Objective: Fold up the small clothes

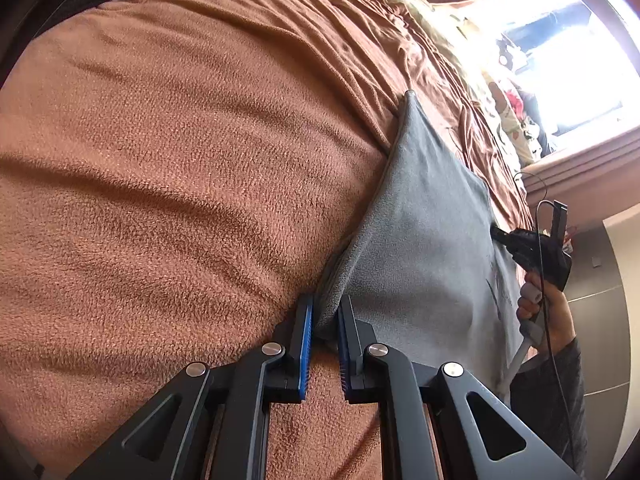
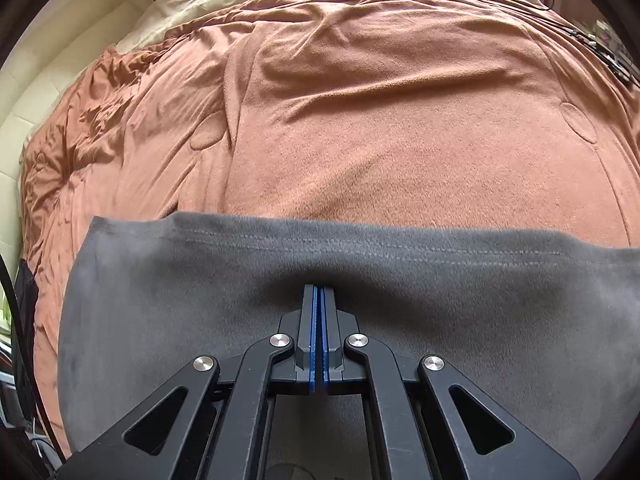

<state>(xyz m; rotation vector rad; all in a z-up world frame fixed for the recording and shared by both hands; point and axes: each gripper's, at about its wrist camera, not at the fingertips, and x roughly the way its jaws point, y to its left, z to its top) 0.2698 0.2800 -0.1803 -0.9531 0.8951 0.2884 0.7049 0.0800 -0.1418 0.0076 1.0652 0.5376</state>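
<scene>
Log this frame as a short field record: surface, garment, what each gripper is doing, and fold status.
surface: brown fleece blanket spread over a bed
garment: grey garment, stitched hem visible in the right wrist view
left gripper: shut on a bunched edge of the garment
right gripper: jaws pressed together over the garment; whether cloth is pinched cannot be told
right hand: holds the right gripper at the garment's far side
fold status: garment stretched between the grippers; fold not finished
</scene>
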